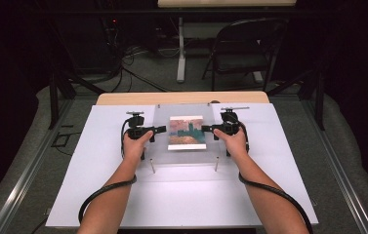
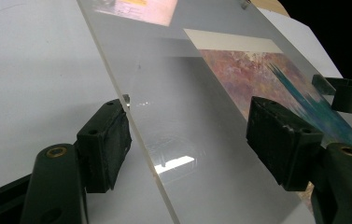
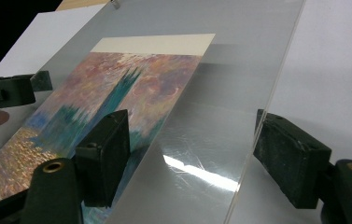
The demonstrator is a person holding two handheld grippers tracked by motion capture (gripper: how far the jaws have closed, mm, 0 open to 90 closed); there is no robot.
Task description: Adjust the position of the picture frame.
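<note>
High view: left tool (image 1: pixel 161 129) | right tool (image 1: pixel 206 128) | both spread astride clear sheet (image 1: pixel 186 153) | painting (image 1: pixel 187 132) beneath, blurred.

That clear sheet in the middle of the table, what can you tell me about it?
The clear sheet looks like a rectangular pane of rigid plastic, see-through with polished edges and some glare and fine scratches. It is raised off the white table cover on thin metal posts at its corners. A painted picture, purple, orange and teal, shows through it. The left gripper and right gripper each straddle one side edge, one jaw above and one below, not yet closed on it.
</note>
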